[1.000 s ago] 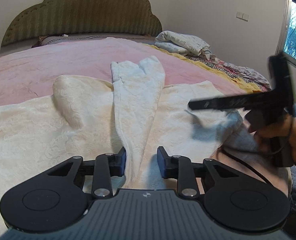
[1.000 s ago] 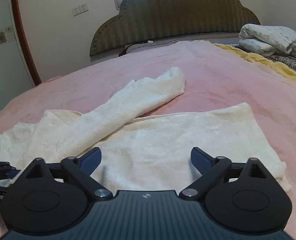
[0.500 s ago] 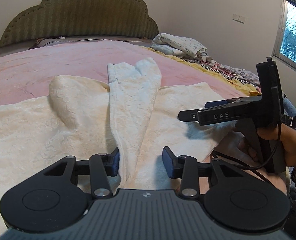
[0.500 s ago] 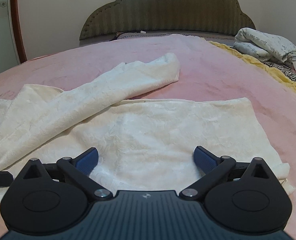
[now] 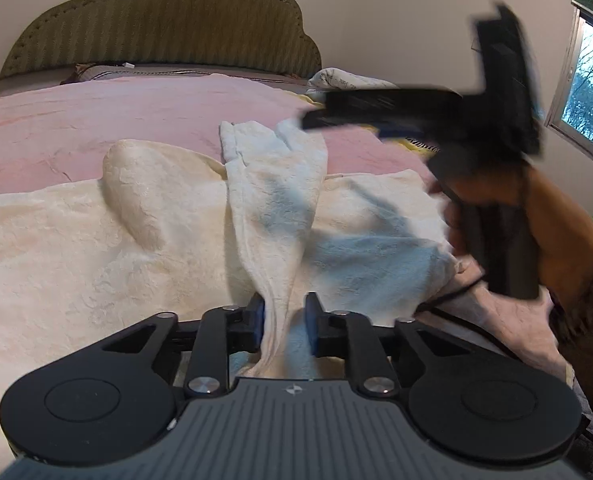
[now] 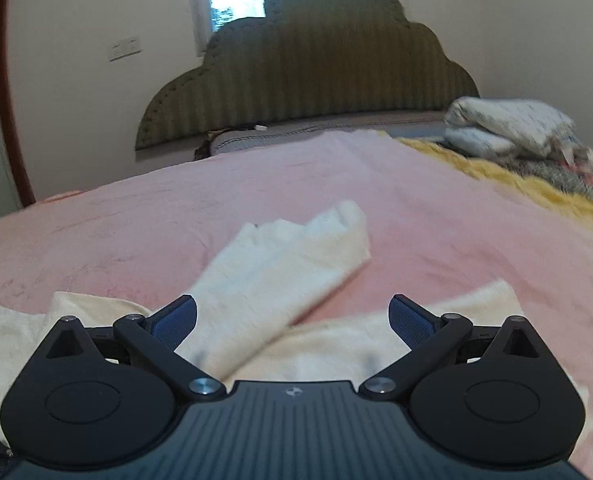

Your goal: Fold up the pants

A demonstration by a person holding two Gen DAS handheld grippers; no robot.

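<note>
Nearest in the left wrist view, the left gripper (image 5: 283, 326) has a bunched ridge of the cream pants (image 5: 272, 208) standing between its narrow jaws, which are closing. The left pad looks to touch the fabric, while a sliver of gap shows at the right pad, so the pinch seems not yet firm. To do this well, let the jaws finish closing on the whole ridge before any lift, or the top layer alone may slide out.

The right gripper (image 6: 292, 318) hovers above the cloth with its jaws wide and nothing between them; the person's hand (image 5: 528, 216) carries it, blurred, at the right of the left view. It probably needs a matching hold on the same leg so both ends rise together and the fold lands straight.

Farther out, the pants lie spread across the pink bedspread (image 5: 96, 120), one leg folded over and running away toward the headboard (image 6: 312, 80). A small hump (image 5: 132, 188) sits left of that leg and should be smoothed. Folded bedding (image 6: 508, 124) lies well apart.
</note>
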